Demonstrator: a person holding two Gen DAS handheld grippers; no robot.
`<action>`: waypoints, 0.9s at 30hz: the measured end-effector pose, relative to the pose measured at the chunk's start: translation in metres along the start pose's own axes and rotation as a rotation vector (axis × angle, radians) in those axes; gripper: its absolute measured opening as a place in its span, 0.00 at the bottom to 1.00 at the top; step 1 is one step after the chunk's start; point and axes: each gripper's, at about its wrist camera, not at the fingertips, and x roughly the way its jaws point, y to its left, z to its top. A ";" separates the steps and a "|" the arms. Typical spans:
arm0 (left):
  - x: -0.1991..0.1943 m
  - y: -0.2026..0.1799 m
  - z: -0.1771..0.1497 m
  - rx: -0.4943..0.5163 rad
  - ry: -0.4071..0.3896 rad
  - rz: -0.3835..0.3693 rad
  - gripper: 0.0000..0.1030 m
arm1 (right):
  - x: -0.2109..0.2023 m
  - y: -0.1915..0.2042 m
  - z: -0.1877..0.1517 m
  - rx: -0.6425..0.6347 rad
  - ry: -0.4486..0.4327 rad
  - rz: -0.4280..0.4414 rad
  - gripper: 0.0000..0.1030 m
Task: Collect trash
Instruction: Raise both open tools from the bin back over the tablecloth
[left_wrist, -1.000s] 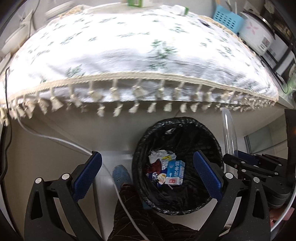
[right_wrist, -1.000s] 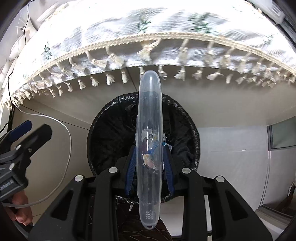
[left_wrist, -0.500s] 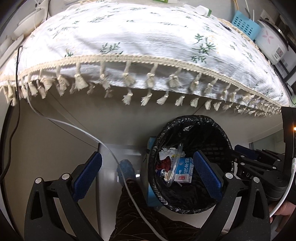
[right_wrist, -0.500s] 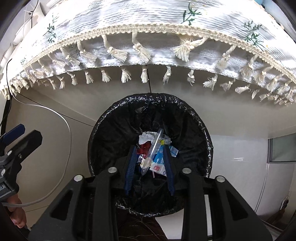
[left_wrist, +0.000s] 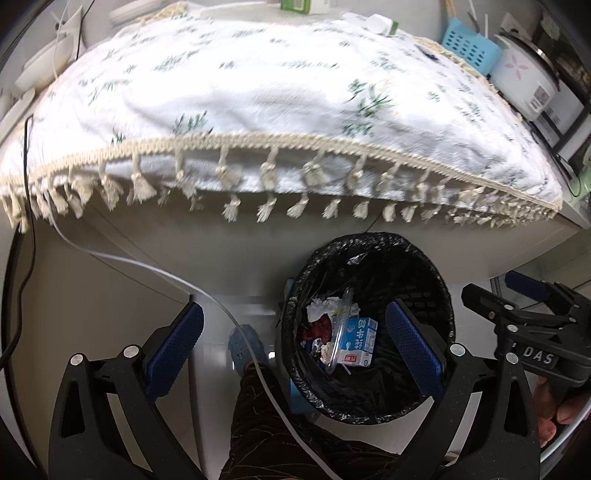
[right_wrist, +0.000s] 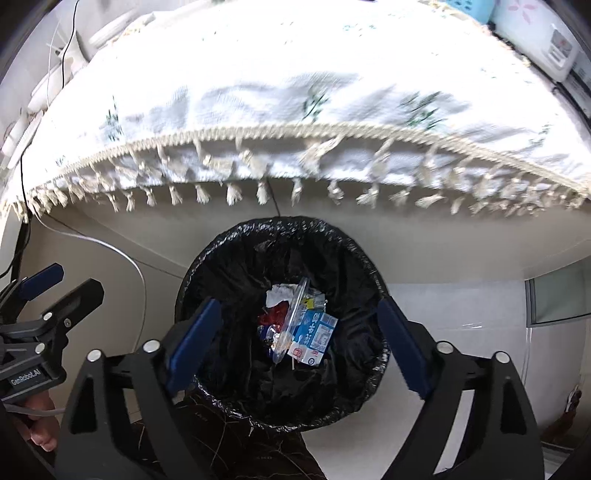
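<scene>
At the bottom of the frame the right claw (right_wrist: 297, 345) has just been opening; its jaws stand wide apart, nothing between them. The left claw (left_wrist: 295, 350) gapes too. Beyond, the clear plastic container (right_wrist: 291, 321) lies in the black-lined trash bin (right_wrist: 221, 258), under the fringed surface (right_wrist: 295, 96).

From my feed, the tablecloth (right_wrist: 295, 99) beyond the right gripper (right_wrist: 295, 345) is smeared by motion blur, its tassels indistinct. The bin (right_wrist: 229, 258) between that gripper's fingers hides its floor under litter; the red scrap (right_wrist: 273, 315) there is too crumpled to identify (wrapper, perhaps). The left gripper (left_wrist: 293, 343) covers the bin's near rim, and the rice cooker (left_wrist: 524, 77) far right is cropped.
</scene>
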 end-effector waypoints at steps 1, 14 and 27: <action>-0.002 -0.001 0.001 0.007 -0.007 -0.002 0.94 | -0.006 -0.002 0.001 0.002 -0.011 -0.005 0.86; -0.057 -0.015 0.024 0.044 -0.116 -0.045 0.94 | -0.094 -0.007 0.028 -0.042 -0.212 -0.055 0.90; -0.106 -0.019 0.066 0.023 -0.213 -0.034 0.94 | -0.147 -0.018 0.061 -0.019 -0.339 -0.077 0.90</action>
